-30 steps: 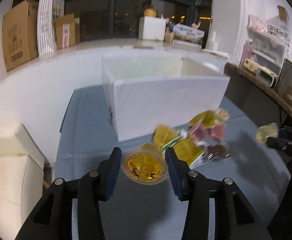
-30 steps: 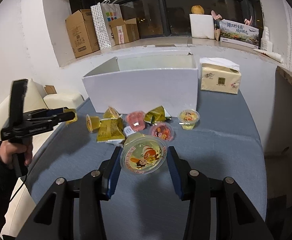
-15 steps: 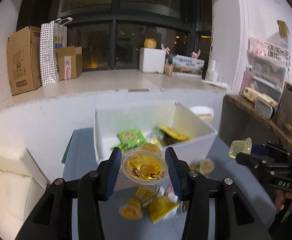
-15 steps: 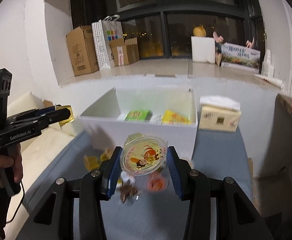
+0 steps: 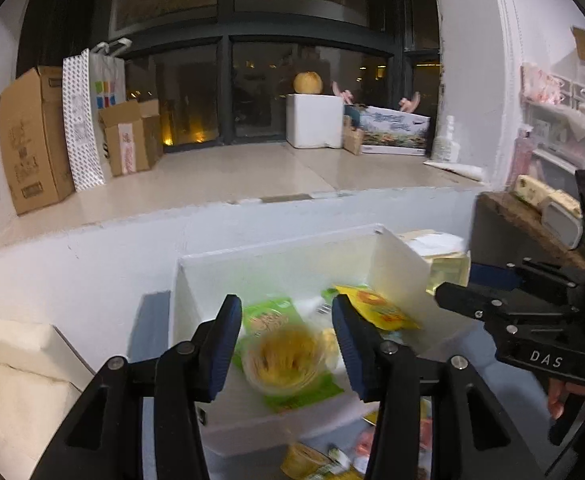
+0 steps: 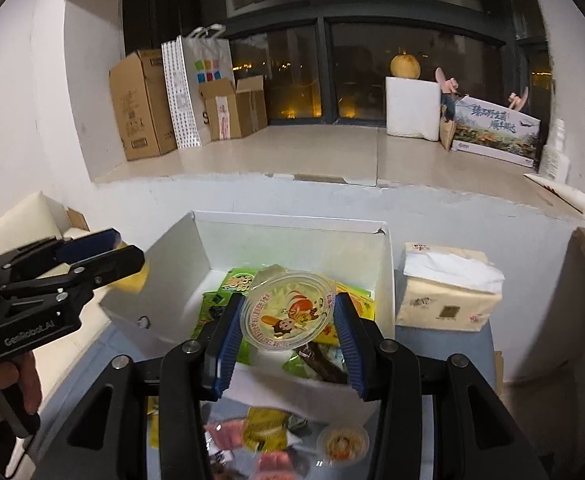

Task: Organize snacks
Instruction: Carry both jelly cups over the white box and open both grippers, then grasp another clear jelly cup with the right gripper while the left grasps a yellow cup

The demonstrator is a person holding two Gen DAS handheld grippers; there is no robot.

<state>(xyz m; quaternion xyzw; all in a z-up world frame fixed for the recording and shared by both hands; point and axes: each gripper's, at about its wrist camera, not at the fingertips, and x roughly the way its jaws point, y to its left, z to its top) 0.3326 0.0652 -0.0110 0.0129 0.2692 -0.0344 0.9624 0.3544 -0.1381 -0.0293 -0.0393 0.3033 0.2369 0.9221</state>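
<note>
Nearest in the right wrist view: right hand-held gripper [image 6: 288,320] clamped on a clear jelly cup [image 6: 288,312], pads pressed to opposite sides of the rim, poised above the near wall of the white box [image 6: 292,240]. Round, so no long axis to speak of; printed lid tilted up and back toward the camera, base pointing forward and down into the box.

In the left wrist view: left hand-held gripper [image 5: 286,328] with jaws apart over the same box, and a blurred yellow cup [image 5: 284,360] lower than the pads, seemingly let go and dropping in, though not certain.

Below, on the bench [image 6: 444,344], short of the box: a small orange-lidded cup [image 6: 342,442], a yellow packet [image 6: 264,428] and pink pieces [image 6: 228,432], none boxed yet.

Further in, already inside the box: a green packet [image 6: 238,284] and a yellow pouch [image 5: 376,308], lying flat.

Roughly halfway by this evidence: several snacks stowed, two cups arriving, a handful left to gather.

Just right of the box, a tissue pack [image 6: 448,292]; beyond, cardboard cartons [image 6: 144,104] on the window sill.
</note>
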